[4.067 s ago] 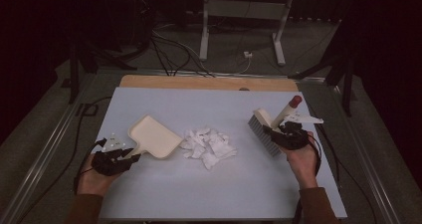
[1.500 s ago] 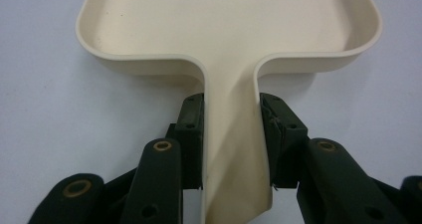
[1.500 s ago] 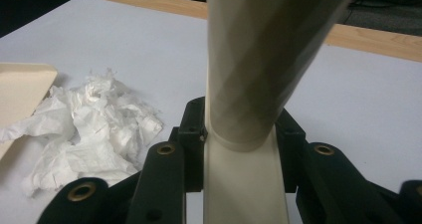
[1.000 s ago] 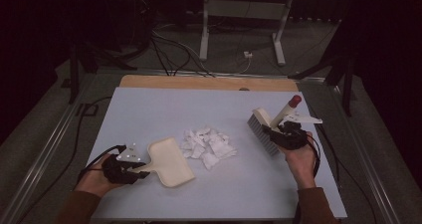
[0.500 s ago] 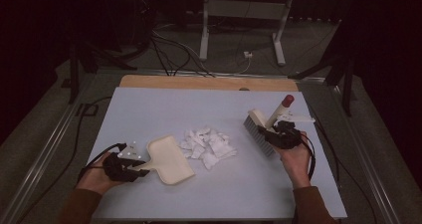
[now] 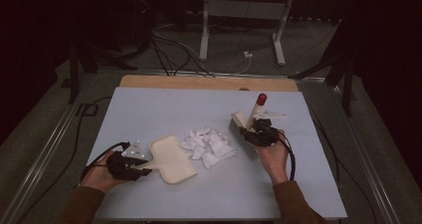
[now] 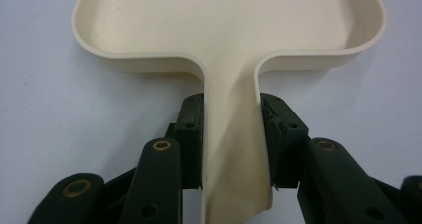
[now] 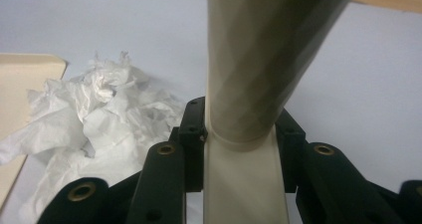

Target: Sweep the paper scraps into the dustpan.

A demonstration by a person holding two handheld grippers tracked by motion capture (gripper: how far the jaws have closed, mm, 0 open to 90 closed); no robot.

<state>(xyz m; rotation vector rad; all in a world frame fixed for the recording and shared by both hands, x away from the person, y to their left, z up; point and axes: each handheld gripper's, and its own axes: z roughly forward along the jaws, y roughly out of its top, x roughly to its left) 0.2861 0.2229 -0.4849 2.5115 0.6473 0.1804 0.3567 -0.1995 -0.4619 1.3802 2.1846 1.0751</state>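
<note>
Pale blue tabletop [image 6: 164,104] carried, in the high view, crumpled white paper scraps [image 6: 209,143] between cream plastic dustpan [image 6: 171,159] and cream red-tipped hand brush [image 6: 249,122], staged for sweeping; the left gripper view showed the left gripper [image 7: 231,134] clamped on the dustpan's handle, holding it flat, while the right gripper view showed the right gripper [image 8: 239,134] clenched on the brush handle beside the scraps.

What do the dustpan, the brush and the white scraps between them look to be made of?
Dustpan: cream plastic by the look, smooth with a slight sheen and moulded rounded rims. Brush: handle seems the same cream plastic, with a red tip; bristles look grey, material unclear. Scraps: probably tissue or thin paper, matte white, crumpled with torn edges.
</note>
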